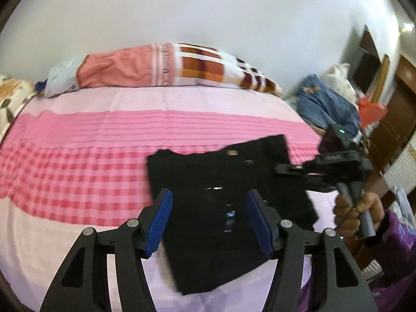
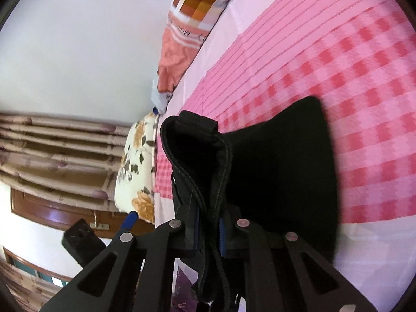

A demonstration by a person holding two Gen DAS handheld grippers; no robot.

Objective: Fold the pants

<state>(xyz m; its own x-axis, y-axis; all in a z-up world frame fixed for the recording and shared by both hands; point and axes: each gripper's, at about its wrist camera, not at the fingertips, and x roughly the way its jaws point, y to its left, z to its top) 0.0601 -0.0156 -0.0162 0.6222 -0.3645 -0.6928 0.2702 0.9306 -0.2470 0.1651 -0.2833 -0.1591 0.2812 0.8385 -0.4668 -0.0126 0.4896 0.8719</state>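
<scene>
Right tool (image 2: 208,230) clamped on a bunched, stitched edge of the black pants (image 2: 273,171) — thick seams and what looks like a belt loop standing up just beyond the blue pads, so probably the waistband end, gripped through several layers. Left tool (image 1: 209,225) standing apart, blue pads either side of the dark cloth without pressing on it (no pinch visible, nothing lifted by it). Pants lying folded into a compact dark block on the pink checked bed (image 1: 78,171), toward the near right part of the sheet, one end raised off the sheet by the right tool. Judged soft and limp, light enough for one grip, yet bulky where layers stack — likely to sag and unfold if raised by a single corner. Seams and waistband stiffer than the leg cloth, hence the better hold: bite deep over the stitched edge rather than the smooth middle, where thin fabric could slide out of the pads. Second grip best placed at the opposite corner of the same edge, keeping the fold line taut. Striped pillow (image 1: 166,65) well beyond, against the wall.
</scene>
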